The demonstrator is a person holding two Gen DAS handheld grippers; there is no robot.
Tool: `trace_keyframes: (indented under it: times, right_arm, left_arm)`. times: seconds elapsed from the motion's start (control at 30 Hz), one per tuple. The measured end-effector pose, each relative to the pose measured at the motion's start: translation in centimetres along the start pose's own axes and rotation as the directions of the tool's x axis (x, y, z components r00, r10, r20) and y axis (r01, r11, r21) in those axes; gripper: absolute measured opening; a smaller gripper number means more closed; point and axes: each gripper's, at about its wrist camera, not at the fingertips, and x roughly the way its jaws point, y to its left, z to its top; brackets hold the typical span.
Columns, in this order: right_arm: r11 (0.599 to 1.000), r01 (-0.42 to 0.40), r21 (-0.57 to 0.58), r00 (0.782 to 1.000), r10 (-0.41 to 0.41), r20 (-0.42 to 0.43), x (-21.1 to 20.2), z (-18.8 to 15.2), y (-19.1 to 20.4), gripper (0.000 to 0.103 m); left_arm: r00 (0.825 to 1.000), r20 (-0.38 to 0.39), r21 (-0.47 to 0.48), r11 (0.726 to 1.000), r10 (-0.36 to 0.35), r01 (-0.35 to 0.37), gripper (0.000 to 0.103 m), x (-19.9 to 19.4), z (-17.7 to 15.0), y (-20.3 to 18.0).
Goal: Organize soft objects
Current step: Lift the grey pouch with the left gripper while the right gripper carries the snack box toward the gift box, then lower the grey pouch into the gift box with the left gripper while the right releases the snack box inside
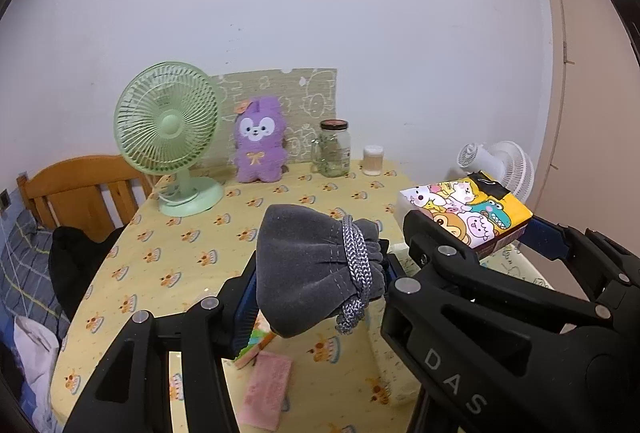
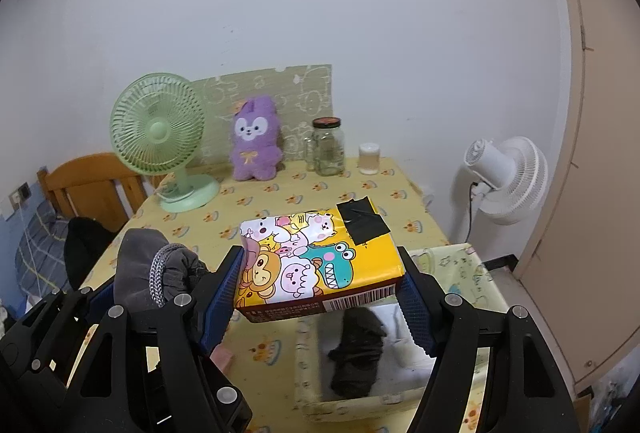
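My left gripper (image 1: 320, 269) is shut on a grey velvet drawstring pouch (image 1: 308, 269), held above the yellow tablecloth (image 1: 192, 257). My right gripper (image 2: 320, 285) is shut on a yellow tissue pack (image 2: 316, 257) printed with cartoon animals, a black tape patch on its top. It hangs over a fabric storage box (image 2: 460, 265) at the table's right, in which a dark grey cloth (image 2: 358, 349) lies. The pouch (image 2: 144, 265) and the left gripper show at the left of the right wrist view. The tissue pack (image 1: 466, 213) shows at the right of the left wrist view.
A pink sponge cloth (image 1: 266, 389) and a coloured sponge (image 1: 256, 345) lie below the left gripper. At the back stand a green fan (image 1: 168, 133), a purple plush (image 1: 260, 141), a glass jar (image 1: 335, 147) and a small white jar (image 1: 373, 160). A white fan (image 2: 508, 177) stands right, a wooden chair (image 1: 76, 189) left.
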Motion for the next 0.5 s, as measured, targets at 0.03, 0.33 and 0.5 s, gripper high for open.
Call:
trace_keyframes:
  times: [0.03,0.33,0.5]
  right_arm:
    - [1.000,0.003,-0.001,1.000,-0.003,0.002,0.1,0.1,-0.2,0.074]
    - [0.999,0.042,0.014,0.999,-0.042,0.017,0.2,0.3,-3.1,0.074]
    - [0.997,0.067,0.026,0.998,-0.068,0.013,0.4,0.3,-4.7,0.074]
  left_arm:
    - [1.000,0.001,0.005,1.000,-0.001,0.001,0.059,0.1,0.1,-0.3]
    - [0.999,0.008,0.045,0.998,-0.035,0.035,0.059,1.1,0.7,-3.1]
    - [0.998,0.001,0.059,0.996,-0.061,0.061,0.059,1.8,0.8,-4.4]
